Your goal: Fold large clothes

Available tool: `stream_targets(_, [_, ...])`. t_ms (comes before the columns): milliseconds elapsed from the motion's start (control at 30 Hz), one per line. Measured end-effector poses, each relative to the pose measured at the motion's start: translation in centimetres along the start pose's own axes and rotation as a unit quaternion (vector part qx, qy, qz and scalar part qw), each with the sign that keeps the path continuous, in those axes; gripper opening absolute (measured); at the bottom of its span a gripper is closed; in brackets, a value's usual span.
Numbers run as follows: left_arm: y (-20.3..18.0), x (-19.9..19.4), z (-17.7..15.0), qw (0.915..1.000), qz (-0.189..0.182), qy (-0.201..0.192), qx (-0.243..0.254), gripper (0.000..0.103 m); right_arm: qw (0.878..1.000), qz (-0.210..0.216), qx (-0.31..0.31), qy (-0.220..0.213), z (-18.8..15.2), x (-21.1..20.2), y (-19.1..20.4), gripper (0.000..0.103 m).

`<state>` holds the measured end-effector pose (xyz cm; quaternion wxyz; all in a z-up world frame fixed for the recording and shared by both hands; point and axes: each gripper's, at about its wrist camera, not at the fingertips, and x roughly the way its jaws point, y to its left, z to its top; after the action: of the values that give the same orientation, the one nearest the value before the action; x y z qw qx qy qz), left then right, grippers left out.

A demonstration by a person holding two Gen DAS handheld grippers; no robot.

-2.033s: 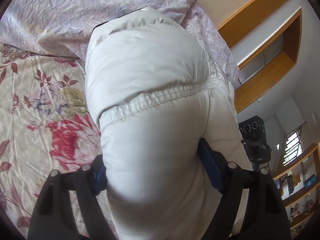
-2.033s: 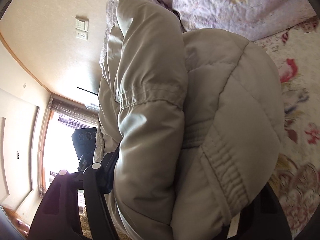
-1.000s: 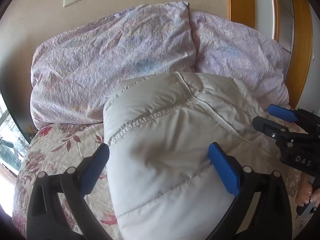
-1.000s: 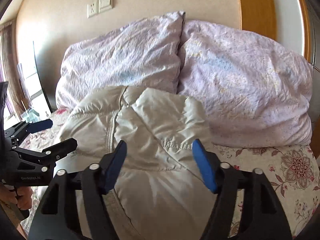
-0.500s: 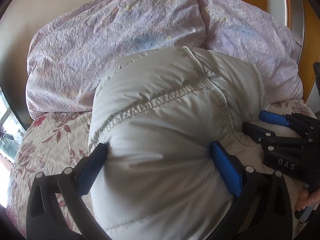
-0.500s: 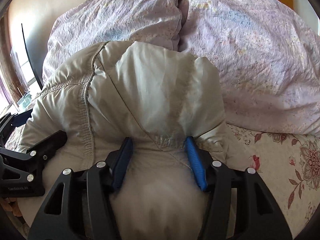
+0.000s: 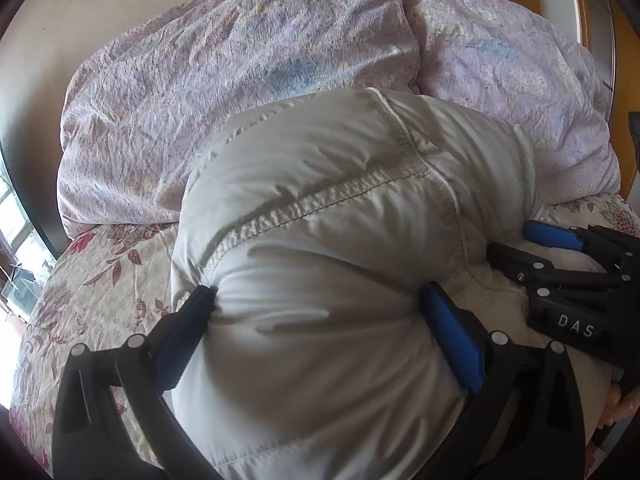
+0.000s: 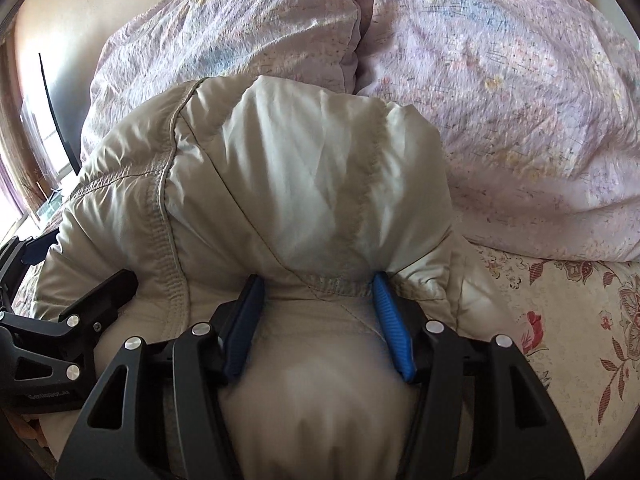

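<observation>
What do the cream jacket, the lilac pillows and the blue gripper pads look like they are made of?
Cream jacket: padded, likely down-filled, smooth woven shell with faint sheen; puffy quilted sections, puckered seams. Lilac pillows: matte, finely crinkled printed fabric, probably cotton. Blue pads on the right gripper: ribbed, matte, seemingly rubber or soft plastic; the left gripper has the same.

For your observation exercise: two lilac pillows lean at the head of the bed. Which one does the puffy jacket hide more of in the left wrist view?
The left pillow; the jacket bulges across its lower right part, while the right pillow shows more.
</observation>
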<state>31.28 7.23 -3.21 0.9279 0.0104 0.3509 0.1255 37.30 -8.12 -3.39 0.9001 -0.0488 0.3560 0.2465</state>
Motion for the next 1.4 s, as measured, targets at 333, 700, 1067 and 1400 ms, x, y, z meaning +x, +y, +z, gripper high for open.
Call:
stream_targets(333, [0.3,-0.2,0.1,0.9999,-0.016,0.001,-0.004,0.101,1.0,-0.003,0.005,-0.01,-1.9,-3.7,-0.4,0.059])
stream_targets(700, [0.0,0.1,-0.1,0.9997,0.008,-0.023,-0.008,0.101,1.0,0.013,0.019,-0.002,-1.7,-0.7,-1.2,0.064])
stream_targets(1067, [1.9,-7.0,-1.6,0.9996,-0.013,-0.018,-0.018,0.101,0.997,-0.049,0.062,-0.018,-3.5,-9.5,-0.7,0.102])
stream_targets(1400, [2.5,-12.7,-6.9,0.9994,-0.02,0.009,-0.027,0.101,0.994,-0.047,0.099,-0.027,-8.0,-15.6,-0.1,0.102])
